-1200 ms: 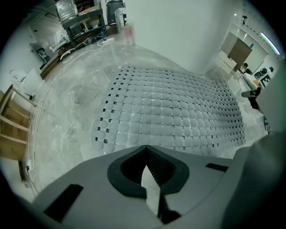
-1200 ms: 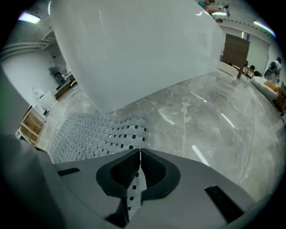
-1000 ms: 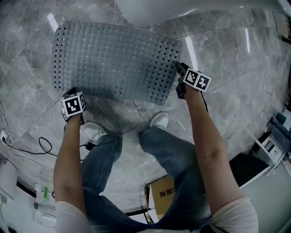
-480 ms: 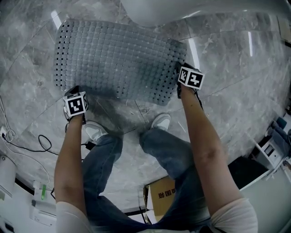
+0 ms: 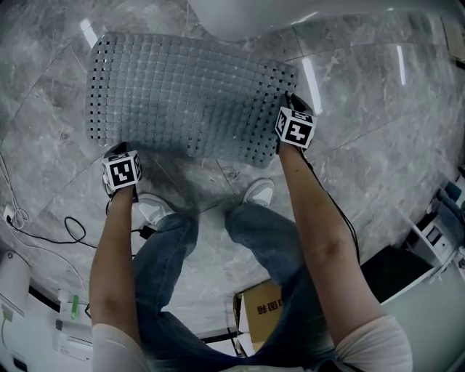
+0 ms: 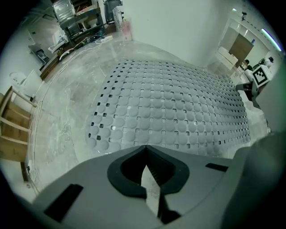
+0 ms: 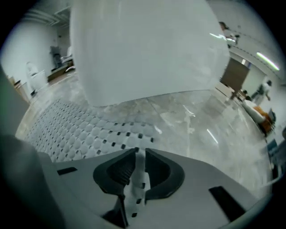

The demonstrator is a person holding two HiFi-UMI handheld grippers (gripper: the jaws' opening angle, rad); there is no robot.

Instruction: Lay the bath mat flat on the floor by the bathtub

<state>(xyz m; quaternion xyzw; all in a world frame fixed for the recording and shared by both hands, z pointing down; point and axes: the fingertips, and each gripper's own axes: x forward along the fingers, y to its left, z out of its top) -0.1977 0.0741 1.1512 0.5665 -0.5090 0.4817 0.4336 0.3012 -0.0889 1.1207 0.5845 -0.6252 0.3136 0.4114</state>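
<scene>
From the head view, the grey perforated bath mat (image 5: 185, 98) is spread over the marble floor (image 5: 378, 131). Its far edge lies just short of the white bathtub (image 5: 247, 16), which stands at the top edge of the floor. The left gripper (image 5: 116, 150) meets the mat's near left corner and the right gripper (image 5: 288, 105) its near right corner. A shadow lies on the floor under the near edge between them. The person's two shoes (image 5: 256, 192) stand just behind that edge. A cardboard box (image 5: 259, 314) and a black cable (image 5: 69, 231) lie further back.

In the left gripper view, the jaws are pressed together on a thin pale sliver of the mat's edge. The rest of the mat (image 6: 174, 107) stretches away over the floor towards the right gripper's marker cube (image 6: 261, 74) at its far corner.

In the right gripper view, the jaws have just been closing, and a perforated strip of the mat's corner (image 7: 136, 188) is clamped between them. The mat runs off to the left, and the bathtub (image 7: 143, 49) rises close behind it.
</scene>
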